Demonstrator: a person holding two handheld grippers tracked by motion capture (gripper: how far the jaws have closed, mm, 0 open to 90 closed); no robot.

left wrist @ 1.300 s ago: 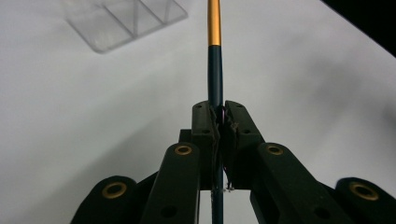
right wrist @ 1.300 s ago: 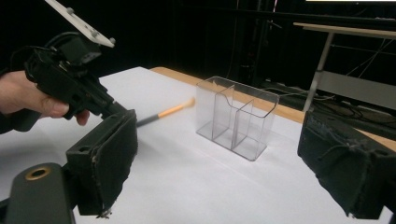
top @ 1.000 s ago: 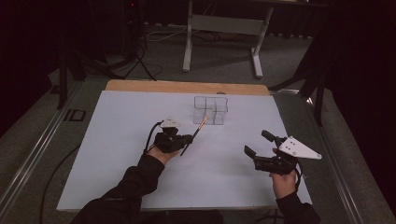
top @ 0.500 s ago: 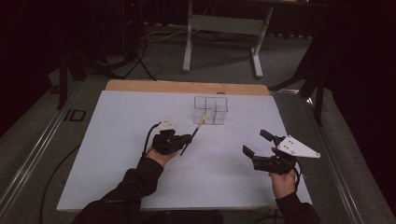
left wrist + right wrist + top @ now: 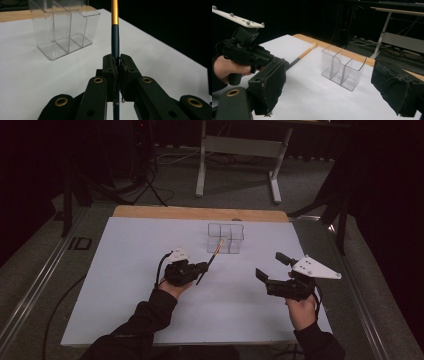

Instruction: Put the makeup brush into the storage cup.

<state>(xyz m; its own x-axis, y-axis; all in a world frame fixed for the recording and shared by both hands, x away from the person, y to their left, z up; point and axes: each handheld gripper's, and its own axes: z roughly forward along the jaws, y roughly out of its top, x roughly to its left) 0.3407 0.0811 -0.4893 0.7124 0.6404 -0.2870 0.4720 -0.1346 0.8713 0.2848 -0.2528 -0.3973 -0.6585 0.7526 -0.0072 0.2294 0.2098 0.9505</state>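
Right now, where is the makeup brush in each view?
High view: brush centre, angled toward the clear organizer, held by the left gripper.
Left gripper view: upright at centre, clamped between the jaws.
Right gripper view: upper left of centre.
Shared landmark: the clear organizer.

the brush [image 5: 210,262] is a slim stick with a dark navy handle, an orange-gold section beyond it and a pale tip. it is clamped by its dark handle, raised off the white table surface, and slants with its pale tip toward the clear organizer [image 5: 226,238]. the clear organizer is a transparent box with inner dividers, standing upright on the white surface, open side up.
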